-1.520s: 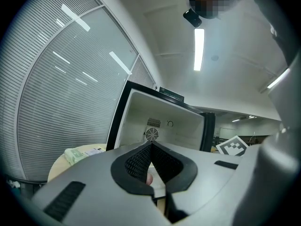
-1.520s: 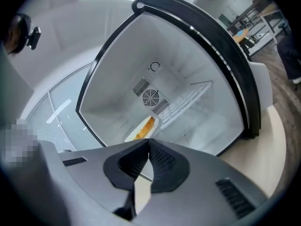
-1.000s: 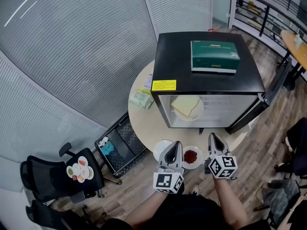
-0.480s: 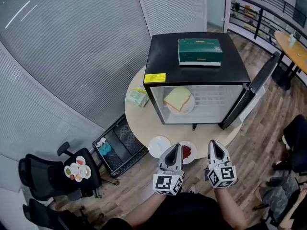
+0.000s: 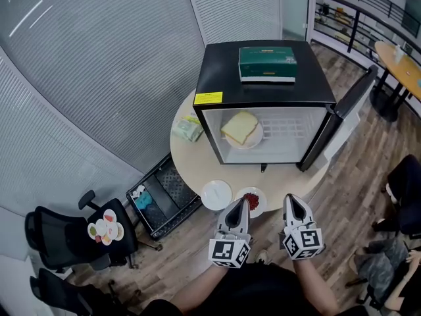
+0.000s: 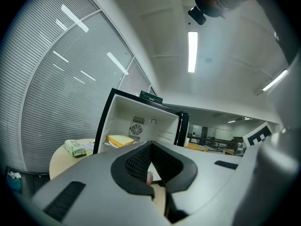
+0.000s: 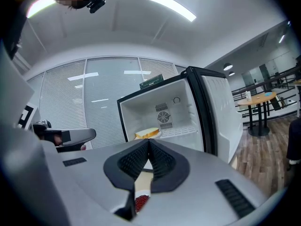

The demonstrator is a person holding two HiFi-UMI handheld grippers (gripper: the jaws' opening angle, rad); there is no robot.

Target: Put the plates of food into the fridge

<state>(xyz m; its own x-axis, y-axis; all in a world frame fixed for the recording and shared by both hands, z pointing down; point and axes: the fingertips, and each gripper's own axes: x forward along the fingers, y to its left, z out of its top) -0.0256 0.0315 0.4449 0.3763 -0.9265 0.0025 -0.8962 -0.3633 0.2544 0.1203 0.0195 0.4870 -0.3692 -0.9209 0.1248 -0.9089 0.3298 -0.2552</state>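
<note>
A black mini fridge (image 5: 266, 87) stands on a round table (image 5: 187, 160) with its door (image 5: 335, 120) swung open to the right. Inside it, a plate with sandwich bread (image 5: 241, 129) rests on the shelf; the bread (image 7: 147, 133) also shows in the right gripper view. Near the table's front edge lie an empty white plate (image 5: 216, 195) and a plate of red food (image 5: 253, 199). My left gripper (image 5: 241, 204) is shut and empty, its tip just beside the red food plate. My right gripper (image 5: 291, 200), also shut and empty, hovers off the table's edge to the right.
A green box (image 5: 267, 64) lies on the fridge top. A tissue pack (image 5: 188, 130) sits left of the fridge. A black wire cart (image 5: 161, 199) stands under the table's left side, with an office chair (image 5: 79, 239) bearing a small plate beyond it.
Both grippers have drawn back a little from the table. The fridge and plates have slid left and further off in the head view, and the open door now shows fully.
</note>
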